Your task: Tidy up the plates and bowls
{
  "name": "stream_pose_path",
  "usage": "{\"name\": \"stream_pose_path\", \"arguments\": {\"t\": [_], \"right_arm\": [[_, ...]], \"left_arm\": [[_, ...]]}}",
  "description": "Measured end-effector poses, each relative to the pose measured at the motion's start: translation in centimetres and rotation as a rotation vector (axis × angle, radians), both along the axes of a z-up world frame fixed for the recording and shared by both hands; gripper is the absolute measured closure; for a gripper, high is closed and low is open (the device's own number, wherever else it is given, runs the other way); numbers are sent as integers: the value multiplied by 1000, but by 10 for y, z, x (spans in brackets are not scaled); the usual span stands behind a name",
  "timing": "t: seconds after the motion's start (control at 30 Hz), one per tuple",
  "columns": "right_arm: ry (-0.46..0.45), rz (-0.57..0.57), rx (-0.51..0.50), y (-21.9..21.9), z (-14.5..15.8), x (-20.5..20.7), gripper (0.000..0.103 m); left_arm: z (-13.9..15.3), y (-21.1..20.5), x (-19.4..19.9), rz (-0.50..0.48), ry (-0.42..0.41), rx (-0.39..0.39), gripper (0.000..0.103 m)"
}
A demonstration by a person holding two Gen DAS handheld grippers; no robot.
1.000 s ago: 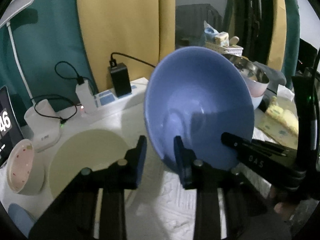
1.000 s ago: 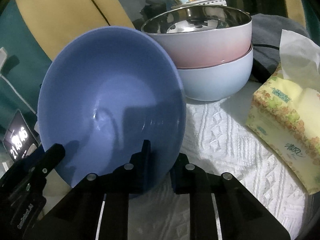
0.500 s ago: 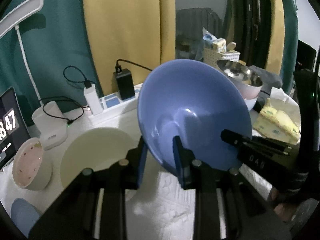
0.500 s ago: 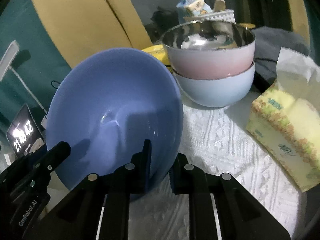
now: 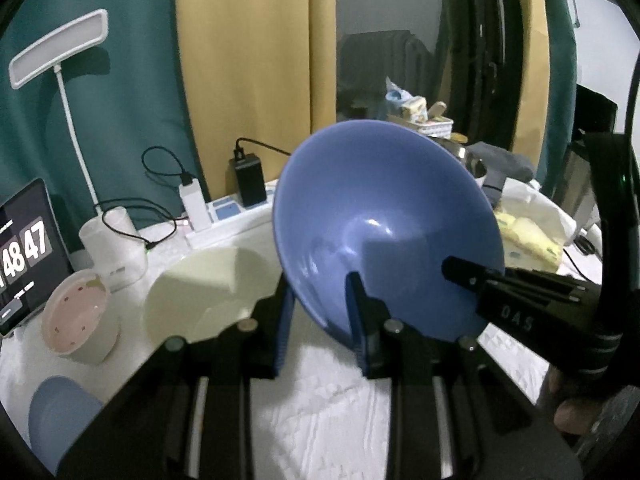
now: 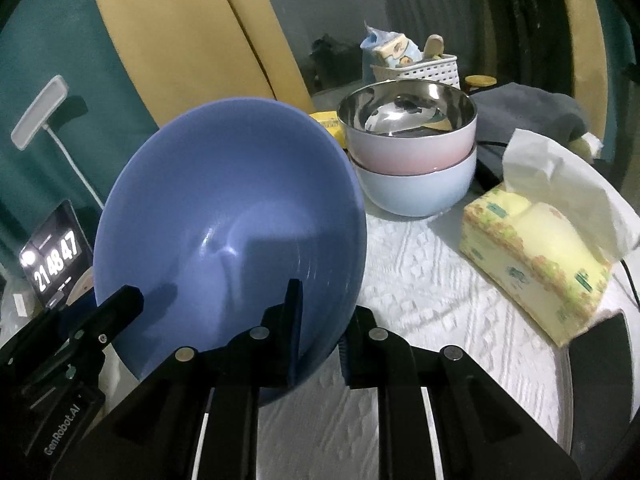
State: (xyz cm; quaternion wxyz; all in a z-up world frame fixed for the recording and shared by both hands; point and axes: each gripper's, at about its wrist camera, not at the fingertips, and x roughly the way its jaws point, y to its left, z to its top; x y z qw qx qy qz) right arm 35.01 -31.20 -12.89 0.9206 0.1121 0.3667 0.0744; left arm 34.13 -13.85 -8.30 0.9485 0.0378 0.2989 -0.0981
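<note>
The blue bowl (image 5: 384, 224) hides most of the stacked bowls (image 5: 460, 152); the blue plate (image 5: 56, 416) is cut off.

The clock screen (image 6: 54, 258) on the left shows the digits 21 48 47 in white on black. On the side of the left gripper (image 6: 60, 364) is printed "GenRobot.AI". On the right gripper (image 5: 516, 312) the letters "DAS" can be read. The print on the tissue box (image 6: 536, 264) is too small to read.

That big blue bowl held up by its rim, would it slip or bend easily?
The blue bowl probably stays stiff: its round shape holds though both grippers pinch only its rim. Its glossy inside suggests a smooth surface, so it might slide if the grip loosened. Tilted steeply on edge, it would likely swing or drop if one side let go.
</note>
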Motion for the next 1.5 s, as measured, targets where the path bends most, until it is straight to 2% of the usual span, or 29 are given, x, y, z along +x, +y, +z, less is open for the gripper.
{"name": "stream_pose_path", "arguments": {"t": [0.4,0.83,1.3,1.5], "right_arm": [[9,19,33,11,7,-37,86],[34,49,9,38,4,-75,86],[113,100,-20,68,-8,-110,84],[154,108,-28,73,-14,-117,80]], "left_arm": [[2,23,-36,15,-4,-25,76],[-8,50,-79,34,21,-57,76],[-15,77,-120,45,47,-90,76],[-23,81,-128,44,74,-103,76]]}}
